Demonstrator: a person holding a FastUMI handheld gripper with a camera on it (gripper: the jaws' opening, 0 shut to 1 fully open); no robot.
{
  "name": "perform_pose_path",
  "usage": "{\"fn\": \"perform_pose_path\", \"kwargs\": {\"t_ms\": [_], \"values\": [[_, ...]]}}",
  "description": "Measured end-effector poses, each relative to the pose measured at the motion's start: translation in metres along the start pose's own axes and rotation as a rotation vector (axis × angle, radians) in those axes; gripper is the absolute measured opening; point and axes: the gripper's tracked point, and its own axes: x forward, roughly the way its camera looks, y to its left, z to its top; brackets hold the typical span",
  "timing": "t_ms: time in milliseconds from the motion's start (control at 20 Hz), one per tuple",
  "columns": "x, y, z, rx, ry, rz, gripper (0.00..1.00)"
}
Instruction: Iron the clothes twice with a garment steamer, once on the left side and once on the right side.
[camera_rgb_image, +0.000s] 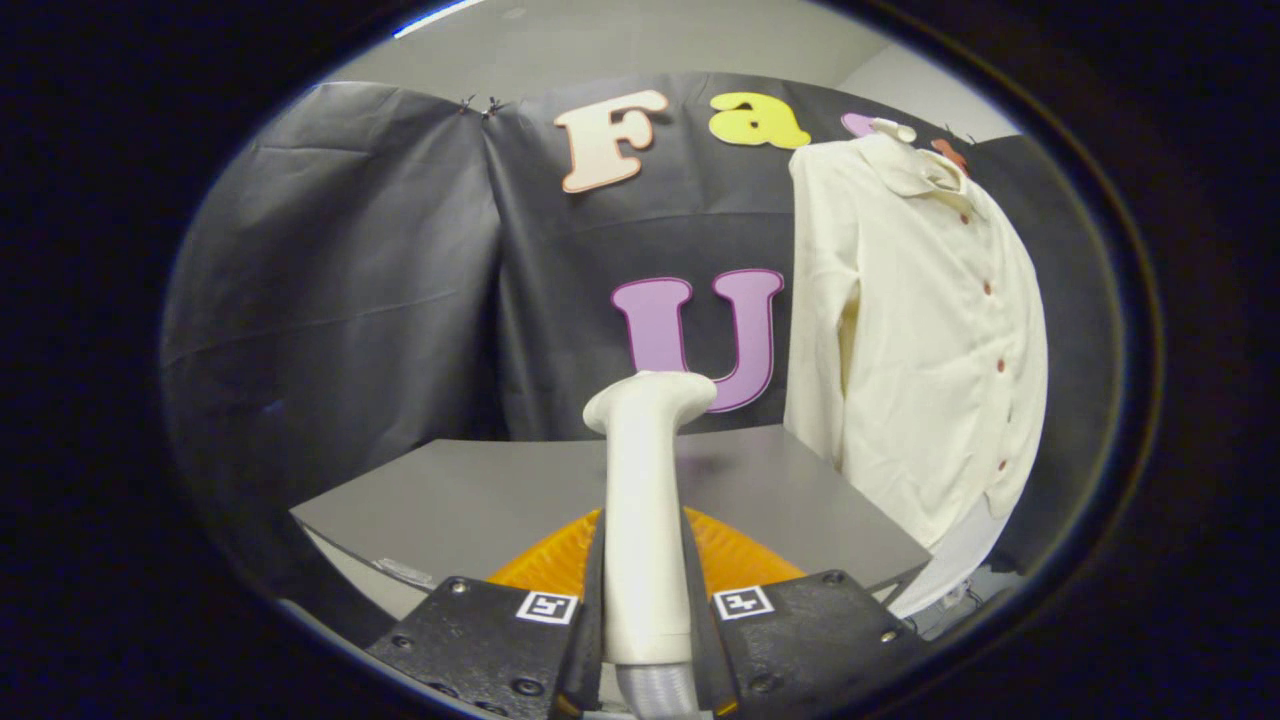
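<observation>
white steamer (647, 500) upright in clamped claw (647, 610), head forward.

Gripper (648, 625) fingers closed on both sides of the cream plastic garment steamer handle (645, 500), which stands upright btwn them w/ its head bent toward the booth wall. Ribbed grey hose (655, 692) leaves the handle's lower end. Grey flat tabletop (480, 495) lies beyond the fingers. Cream long-sleeved button-up shirt (920, 330) w/ small reddish buttons hangs at the table's right side, well apart from the steamer head.
</observation>
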Motion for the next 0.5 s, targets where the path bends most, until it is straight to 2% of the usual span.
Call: {"fn": "perform_pose_path", "kwargs": {"t_ms": [500], "values": [[-0.061, -0.082, 0.052, -0.035, -0.185, 0.019, 0.35]]}}
